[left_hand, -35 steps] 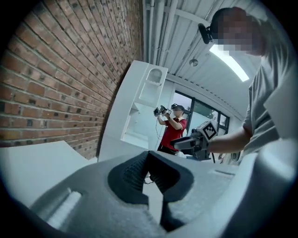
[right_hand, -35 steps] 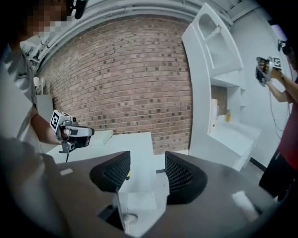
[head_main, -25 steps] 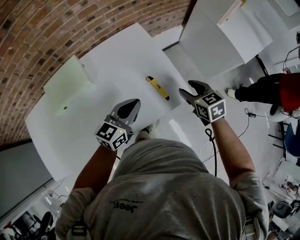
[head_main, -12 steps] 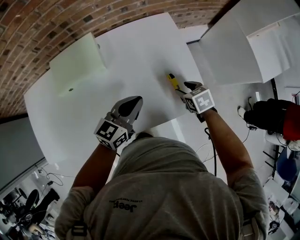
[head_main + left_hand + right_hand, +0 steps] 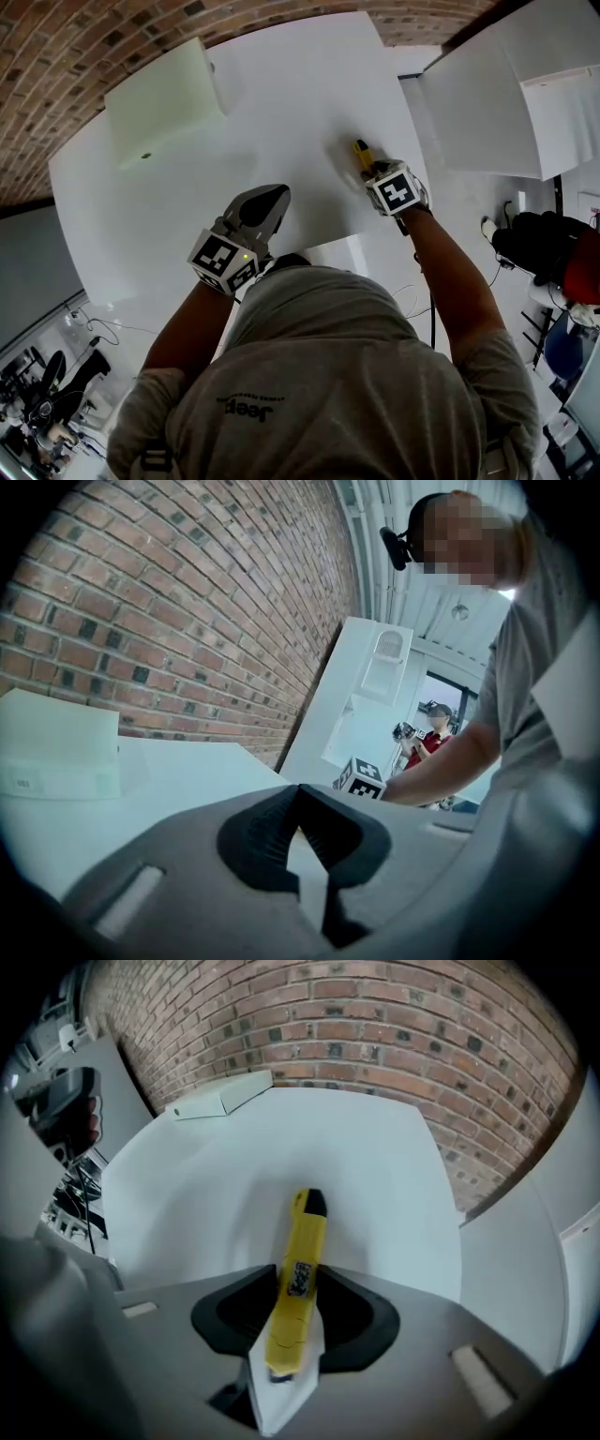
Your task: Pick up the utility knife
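Note:
The yellow utility knife [image 5: 361, 151] with a black tip lies on the white table [image 5: 281, 84] near its right edge. My right gripper [image 5: 372, 172] points steeply down over it. In the right gripper view the knife [image 5: 300, 1279] lies lengthwise between the jaws, which are closing around it; white table shows on both sides of its rear end. My left gripper [image 5: 268, 201] hovers over the table's near part, left of the knife, holding nothing. In the left gripper view its fingertips [image 5: 300, 787] meet.
A pale green box [image 5: 164, 98] stands at the table's far left by the brick wall. White panels [image 5: 487, 84] stand right of the table. A person in red [image 5: 562, 253] is at the far right.
My right gripper has come down and forward over the knife, tipped downward, and its jaws have narrowed around it. The left gripper has drifted slightly forward.

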